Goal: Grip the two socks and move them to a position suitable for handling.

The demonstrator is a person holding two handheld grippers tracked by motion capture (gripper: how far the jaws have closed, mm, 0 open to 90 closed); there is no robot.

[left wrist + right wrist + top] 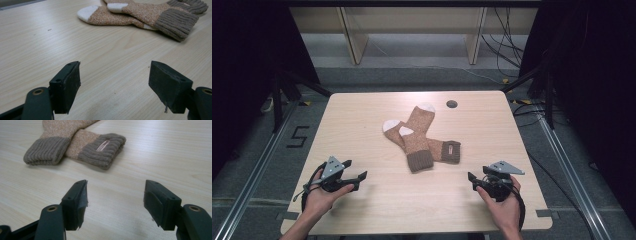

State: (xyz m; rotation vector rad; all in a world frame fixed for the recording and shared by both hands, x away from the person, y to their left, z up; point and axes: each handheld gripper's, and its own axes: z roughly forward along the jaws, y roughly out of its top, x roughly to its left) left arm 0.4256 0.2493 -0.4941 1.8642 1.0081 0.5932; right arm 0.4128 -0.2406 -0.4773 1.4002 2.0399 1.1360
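Left tongs (360, 180): one, held in the person's left hand (324, 192) low over the table (362, 120). Jaws spread wide, nothing between them, bare wood showing in the gap in the left gripper view (115, 82). A grey three-cornered plate sits on top.

Right tongs (471, 180): one, held in the person's right hand (504, 202). Jaws likewise spread wide and holding nothing; the right gripper view (115, 202) shows only tabletop between them. Frayed edges show on the jaw padding. Whether either tool rests on the wood or hangs just above it cannot be told.

Socks (422, 137): two, orange-brown knit with white toes and heel and darker brown ribbed cuffs. They lie crossed, one partly over the other, ahead of both tongs and roughly midway between them, well apart from each. From the left tongs they lie ahead and to the right (140, 15), toes nearer; from the right tongs, ahead and to the left (75, 142), cuffs nearer. One cuff carries a small label (103, 145); its lettering is too small to read.

Hole (452, 104): one, round and dark, in the tabletop beyond the socks.

Cut off: the far ends of the socks run past the top edge in both gripper views; the lower sock is partly covered by the upper.
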